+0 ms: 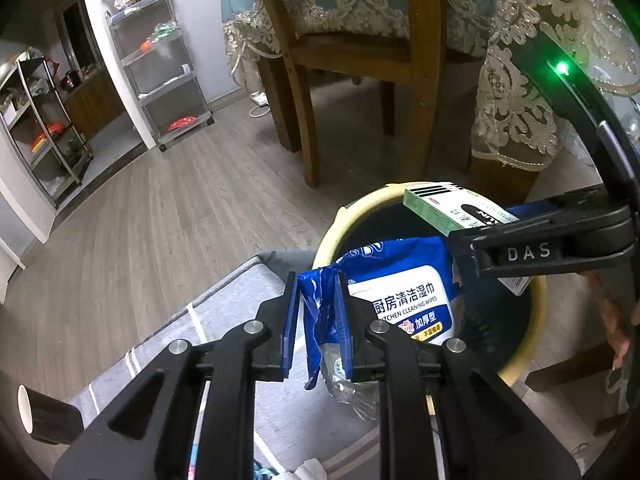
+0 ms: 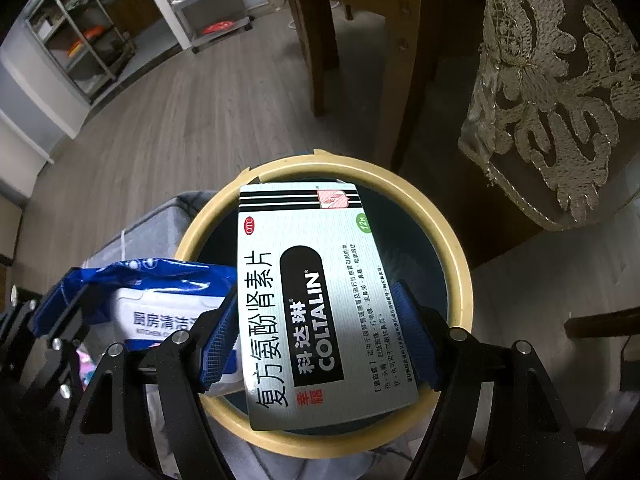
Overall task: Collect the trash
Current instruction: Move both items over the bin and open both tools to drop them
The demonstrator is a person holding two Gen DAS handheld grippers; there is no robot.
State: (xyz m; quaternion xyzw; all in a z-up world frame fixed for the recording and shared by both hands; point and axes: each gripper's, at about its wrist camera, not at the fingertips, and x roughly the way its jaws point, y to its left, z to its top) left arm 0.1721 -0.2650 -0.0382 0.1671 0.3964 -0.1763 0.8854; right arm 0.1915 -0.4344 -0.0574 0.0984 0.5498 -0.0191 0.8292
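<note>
On the left, a grey mat (image 1: 224,312) lies on the wood floor. The left gripper (image 1: 318,316), nearly closed, pinches the wipes pack (image 1: 400,280) at the bin (image 2: 460,248) rim. The right gripper (image 2: 320,332), wide, clamps the pill box (image 2: 312,280) over the bin. A chair (image 1: 360,52) stands just behind.

One yellow-rimmed bin (image 2: 460,248), one blue wipes pack (image 1: 400,292), one medicine box (image 2: 312,300), two grippers (image 1: 318,320) (image 2: 320,340), one paper cup (image 1: 44,416), two metal shelf racks (image 1: 160,64).
</note>
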